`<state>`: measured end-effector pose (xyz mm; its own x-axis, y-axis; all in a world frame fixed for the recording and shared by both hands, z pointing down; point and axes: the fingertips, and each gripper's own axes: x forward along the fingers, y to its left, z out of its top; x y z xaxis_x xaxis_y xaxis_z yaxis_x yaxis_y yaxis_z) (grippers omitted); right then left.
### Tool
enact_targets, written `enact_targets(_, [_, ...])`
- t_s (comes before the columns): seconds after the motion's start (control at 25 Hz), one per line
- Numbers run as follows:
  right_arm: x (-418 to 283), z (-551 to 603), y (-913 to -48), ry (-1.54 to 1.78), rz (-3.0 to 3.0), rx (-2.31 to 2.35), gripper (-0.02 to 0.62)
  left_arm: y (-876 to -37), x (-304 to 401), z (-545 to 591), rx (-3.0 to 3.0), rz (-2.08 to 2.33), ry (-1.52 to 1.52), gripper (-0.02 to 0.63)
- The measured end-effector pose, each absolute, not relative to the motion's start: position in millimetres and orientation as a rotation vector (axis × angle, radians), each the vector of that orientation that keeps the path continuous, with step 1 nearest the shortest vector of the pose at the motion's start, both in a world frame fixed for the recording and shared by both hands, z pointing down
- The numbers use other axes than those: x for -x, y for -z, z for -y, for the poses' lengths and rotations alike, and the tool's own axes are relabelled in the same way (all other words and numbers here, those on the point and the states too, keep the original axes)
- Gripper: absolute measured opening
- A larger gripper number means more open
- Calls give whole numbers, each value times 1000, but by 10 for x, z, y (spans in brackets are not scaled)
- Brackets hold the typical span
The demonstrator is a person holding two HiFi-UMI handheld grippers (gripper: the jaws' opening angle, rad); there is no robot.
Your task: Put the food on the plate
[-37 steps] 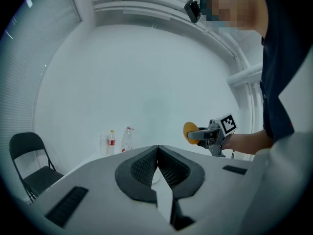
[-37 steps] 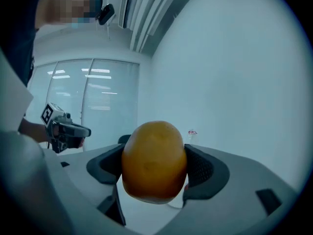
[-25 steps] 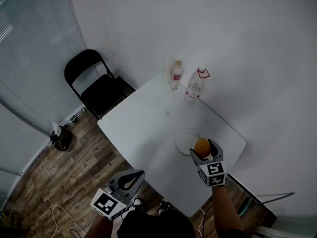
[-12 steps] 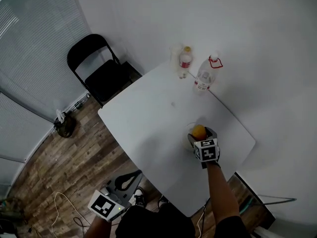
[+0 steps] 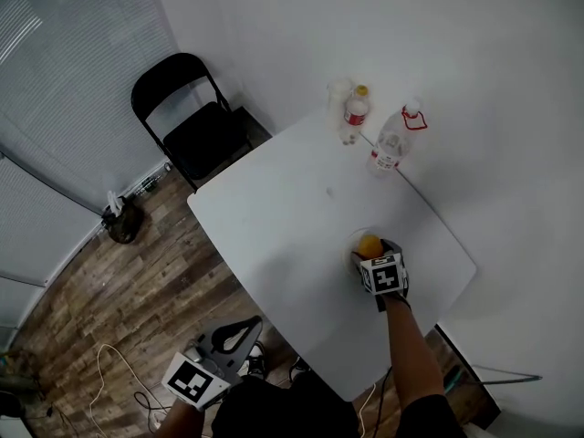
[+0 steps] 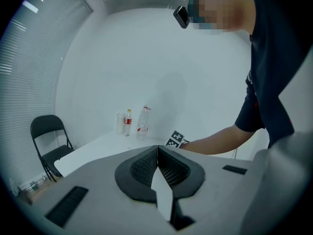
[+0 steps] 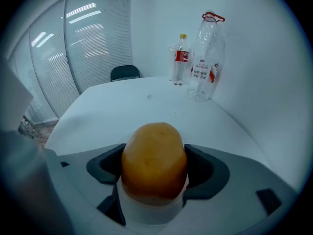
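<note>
At the round white plate [image 5: 352,242], the rounded orange food [image 7: 154,160] is clasped by the right gripper [image 7: 154,173]; only release is judged outstanding. The left gripper [image 6: 157,166] is closed on nothing.

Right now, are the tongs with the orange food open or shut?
Shut: the right tongs pinch the orange food from both sides.

Orange-yellow food [image 7: 154,158]. Grey right gripper [image 5: 370,250] with black pads [image 7: 208,169]; its cube [image 5: 384,276] carries black-and-white square markers. Left gripper [image 6: 157,166] also grey and black. White table [image 5: 274,235], white wall [image 5: 456,62], black chair [image 5: 196,130], brown wood-plank floor [image 5: 119,290]. Two clear bottles [image 5: 392,144] with red labels.
</note>
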<state>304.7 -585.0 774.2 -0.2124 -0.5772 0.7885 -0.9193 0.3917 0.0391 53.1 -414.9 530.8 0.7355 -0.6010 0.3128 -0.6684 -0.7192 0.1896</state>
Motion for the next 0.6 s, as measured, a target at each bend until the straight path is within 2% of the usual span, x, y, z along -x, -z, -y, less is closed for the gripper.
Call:
enact_targets(0.36, [-3025,5949,-7619,-588,1914,-1302,376,-5379,-463,4123,-2628,1002,-323,23])
enact_targets(0.6, [-2963,5821,-6721,-495,2059,-1487,374,-5165,-399,4056,-2671,979,-291,23])
